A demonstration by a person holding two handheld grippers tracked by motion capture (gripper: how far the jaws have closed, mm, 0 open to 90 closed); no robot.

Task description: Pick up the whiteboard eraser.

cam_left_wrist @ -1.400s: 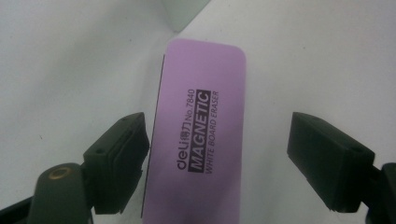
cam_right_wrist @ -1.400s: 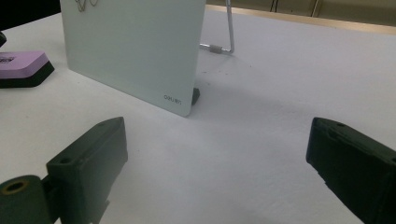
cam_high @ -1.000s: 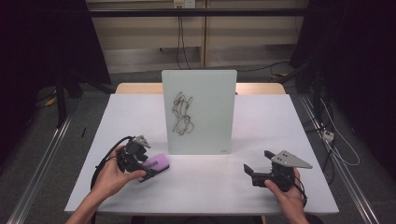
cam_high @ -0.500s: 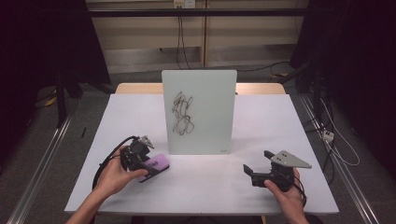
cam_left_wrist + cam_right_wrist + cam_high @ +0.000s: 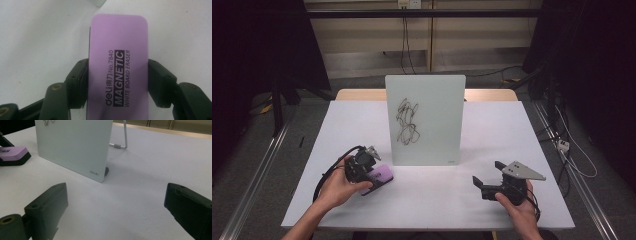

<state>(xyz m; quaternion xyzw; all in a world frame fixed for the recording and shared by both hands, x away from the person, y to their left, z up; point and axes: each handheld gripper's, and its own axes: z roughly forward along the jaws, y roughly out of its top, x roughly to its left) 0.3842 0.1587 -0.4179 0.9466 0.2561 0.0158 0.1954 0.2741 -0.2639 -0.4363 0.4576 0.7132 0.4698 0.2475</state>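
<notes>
Standing upright mid-worktop (image 5: pixel 362 120), the glass whiteboard (image 5: pixel 432 100) with its black scribble (image 5: pixel 407 121) rises just beyond and to the right of my left gripper (image 5: pixel 371 170). That gripper's jaws are clamped across the width of the purple magnetic whiteboard eraser (image 5: pixel 117 62), whose long axis runs straight out along them, low at the board's near left corner. My right gripper (image 5: pixel 479 184) rests near the front edge, jaws wide apart and empty, farther from the scribble.
</notes>
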